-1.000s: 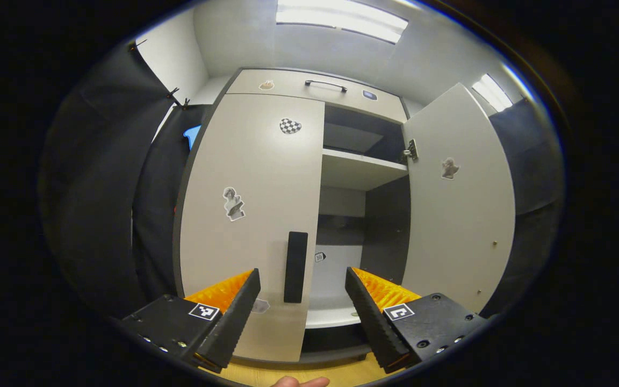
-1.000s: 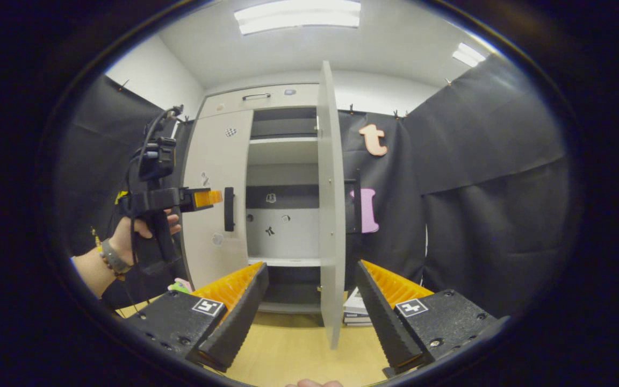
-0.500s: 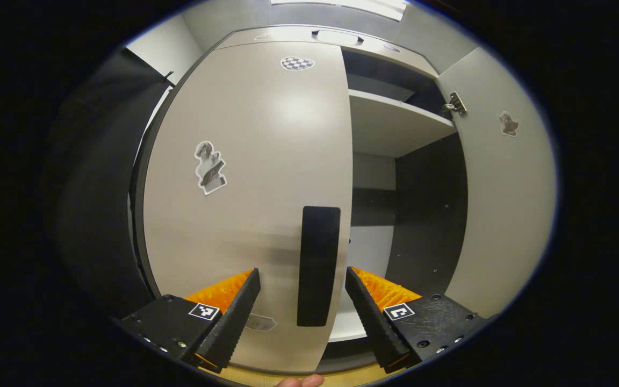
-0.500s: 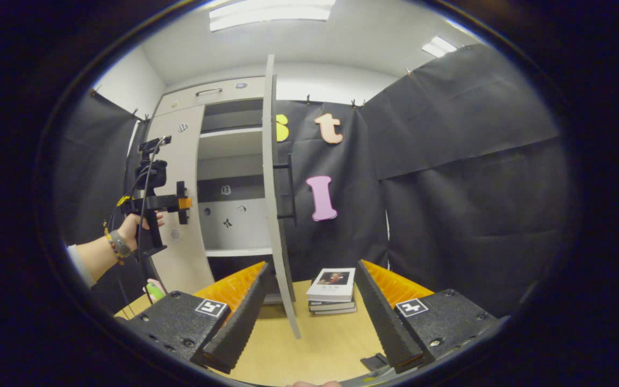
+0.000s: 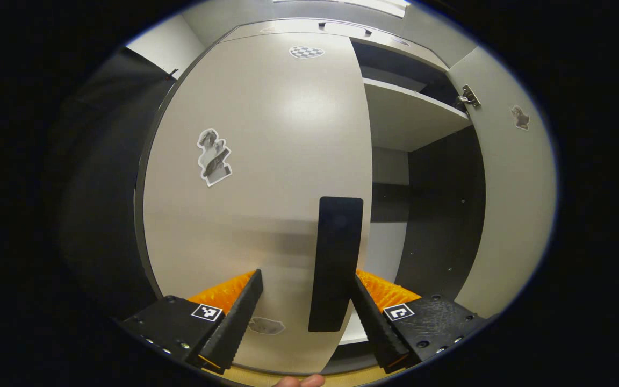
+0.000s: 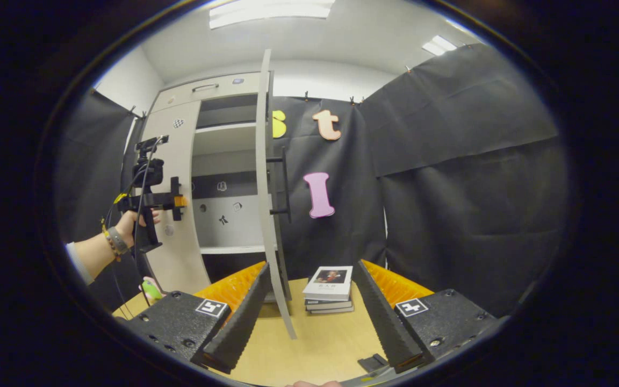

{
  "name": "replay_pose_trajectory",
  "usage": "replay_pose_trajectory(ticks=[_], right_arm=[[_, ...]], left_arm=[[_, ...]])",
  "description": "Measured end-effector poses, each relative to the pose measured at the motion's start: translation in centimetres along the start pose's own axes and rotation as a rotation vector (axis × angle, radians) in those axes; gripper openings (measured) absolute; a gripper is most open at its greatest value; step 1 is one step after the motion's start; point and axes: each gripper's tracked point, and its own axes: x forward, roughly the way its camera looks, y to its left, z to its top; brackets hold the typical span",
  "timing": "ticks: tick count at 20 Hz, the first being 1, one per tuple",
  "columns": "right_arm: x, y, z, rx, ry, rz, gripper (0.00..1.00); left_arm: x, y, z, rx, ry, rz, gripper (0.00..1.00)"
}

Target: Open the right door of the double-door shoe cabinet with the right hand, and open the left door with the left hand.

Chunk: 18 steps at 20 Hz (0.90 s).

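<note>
- Left gripper view: the left gripper (image 5: 301,317) is spread wide right in front of the flat, matte pale-grey left door (image 5: 256,177), which looks shut. The door's tall black bar handle (image 5: 336,263) stands upright between the fingers, close against the right-hand one – can't tell if it touches, and nothing is clamped.
- Same view, up and to the right: a plain pale shelf (image 5: 411,115) in the dark cabinet interior, plus a small metal hinge (image 5: 468,97) on the swung-out right door (image 5: 508,199).
- Right gripper view shows the wider scene – the right gripper (image 6: 309,317) is wide open and empty, hanging over a light wooden floor (image 6: 325,344), with that right door edge-on ahead of its left finger, long axis vertical.
- A short stack of books (image 6: 329,289) lies ahead between the fingers.
- Far off to the left, a hand (image 6: 132,223) holds the left gripper at the handle.
</note>
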Motion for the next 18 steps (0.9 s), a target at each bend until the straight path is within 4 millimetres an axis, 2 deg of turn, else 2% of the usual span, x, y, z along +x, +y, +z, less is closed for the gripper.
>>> replay_pose_trajectory(ticks=[2, 3, 5, 6, 7, 8, 9, 10, 12, 13, 18], right_arm=[[0.2, 0.4, -0.2, -0.005, 0.004, 0.01, 0.96], [0.3, 0.5, -0.4, -0.007, 0.009, 0.015, 0.96], [0.4, 0.8, -0.7, -0.009, 0.016, 0.023, 0.99], [0.4, 0.8, -0.9, -0.009, 0.017, 0.025, 0.99], [0.3, 0.8, -1.0, -0.009, 0.017, 0.023, 0.99], [0.1, 0.6, -1.1, -0.008, 0.017, 0.018, 0.99], [0.1, 0.5, -1.2, -0.008, 0.02, 0.014, 0.96], [0.1, 0.4, -1.5, -0.006, 0.023, 0.011, 0.99], [0.3, 0.3, -1.6, 0.0, 0.029, 0.009, 0.96], [0.4, 0.3, -1.7, 0.002, 0.031, 0.01, 0.96], [0.5, 1.2, -2.2, -0.013, 0.039, 0.024, 0.99]], left_arm=[[-0.1, 0.1, -0.1, 0.001, 0.004, -0.001, 0.92], [0.2, 0.0, -0.2, -0.001, 0.008, -0.003, 0.87], [-0.4, -0.3, 0.0, 0.013, 0.003, -0.01, 0.78], [-1.3, -0.8, 0.4, 0.022, 0.001, -0.023, 0.75], [-0.8, -1.7, -0.1, 0.014, 0.001, -0.073, 0.66], [-0.6, -2.4, -0.4, 0.008, 0.005, -0.086, 0.47], [0.0, -2.2, -0.2, 0.006, -0.006, -0.094, 0.27], [0.1, -2.1, -0.2, -0.018, -0.003, -0.102, 0.15], [0.1, -2.2, -0.4, -0.05, -0.001, -0.116, 0.12], [-0.1, -2.2, -0.4, -0.039, 0.006, -0.116, 0.05], [-1.8, -2.0, -0.1, -0.017, 0.0, -0.113, 0.05]])
